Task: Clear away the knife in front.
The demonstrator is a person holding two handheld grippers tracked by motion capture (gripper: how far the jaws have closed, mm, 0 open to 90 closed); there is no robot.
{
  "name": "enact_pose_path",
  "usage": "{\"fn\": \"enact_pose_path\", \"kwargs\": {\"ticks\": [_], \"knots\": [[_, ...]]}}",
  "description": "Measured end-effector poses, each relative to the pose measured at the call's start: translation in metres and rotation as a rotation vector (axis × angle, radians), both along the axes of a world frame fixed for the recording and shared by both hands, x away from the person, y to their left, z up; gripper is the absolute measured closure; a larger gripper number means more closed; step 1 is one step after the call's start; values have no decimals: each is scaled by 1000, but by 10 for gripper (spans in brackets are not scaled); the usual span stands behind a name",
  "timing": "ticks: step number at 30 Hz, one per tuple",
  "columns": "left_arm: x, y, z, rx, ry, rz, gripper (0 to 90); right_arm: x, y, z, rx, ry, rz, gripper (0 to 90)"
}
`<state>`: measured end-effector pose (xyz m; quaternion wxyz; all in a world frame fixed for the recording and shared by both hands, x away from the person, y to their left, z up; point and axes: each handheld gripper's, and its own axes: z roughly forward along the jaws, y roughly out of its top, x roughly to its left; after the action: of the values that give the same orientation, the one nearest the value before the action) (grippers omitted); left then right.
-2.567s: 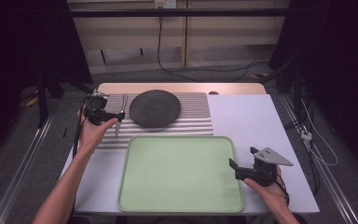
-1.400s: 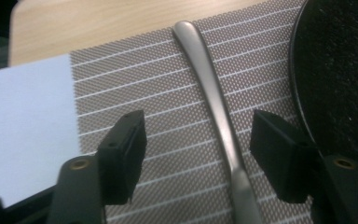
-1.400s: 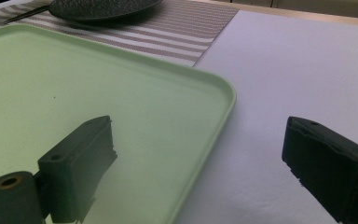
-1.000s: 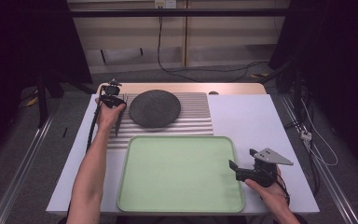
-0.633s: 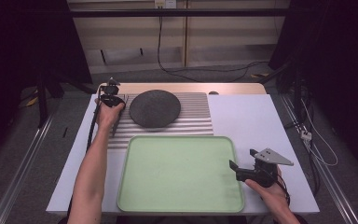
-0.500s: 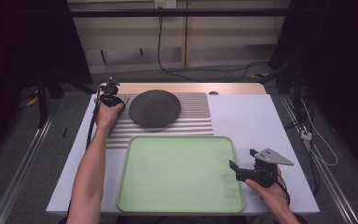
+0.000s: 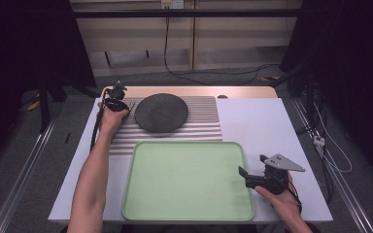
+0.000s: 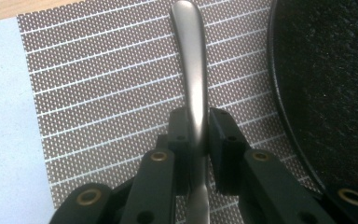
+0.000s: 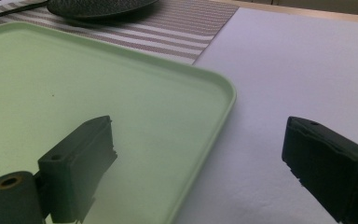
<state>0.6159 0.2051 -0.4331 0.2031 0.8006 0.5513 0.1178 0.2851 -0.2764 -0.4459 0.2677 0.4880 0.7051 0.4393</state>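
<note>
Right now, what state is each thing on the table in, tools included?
Left tool: jaws have just been closing, now shut on the handle of the metal utensil.
Metal utensil: lying flat on the striped mat, beside the dark plate.
Dark plate: empty, resting on the mat.
Green tray: empty.
Right tool: open, straddling the tray's edge, holding nothing.

Green tray (image 7: 189, 182), black plate (image 7: 161, 112), striped mat (image 7: 204, 124)
</note>
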Motion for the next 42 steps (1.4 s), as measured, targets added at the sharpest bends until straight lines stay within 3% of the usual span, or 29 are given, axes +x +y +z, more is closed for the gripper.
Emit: {"fn": "enact_pose_path", "kwargs": {"ticks": [11, 27, 30, 42], "knots": [[-4, 1, 4, -17, -11, -25, 801, 0, 1, 0, -3, -1, -2, 95], [-16, 4, 21, 3, -46, -53, 801, 0, 1, 1, -7, -4, 1, 95], [-20, 4, 25, -17, -50, -68, 801, 0, 1, 1, -6, -5, 1, 95], [-30, 6, 35, -26, -71, -78, 800, -1, 0, 1, -6, -10, 0, 95]]}}
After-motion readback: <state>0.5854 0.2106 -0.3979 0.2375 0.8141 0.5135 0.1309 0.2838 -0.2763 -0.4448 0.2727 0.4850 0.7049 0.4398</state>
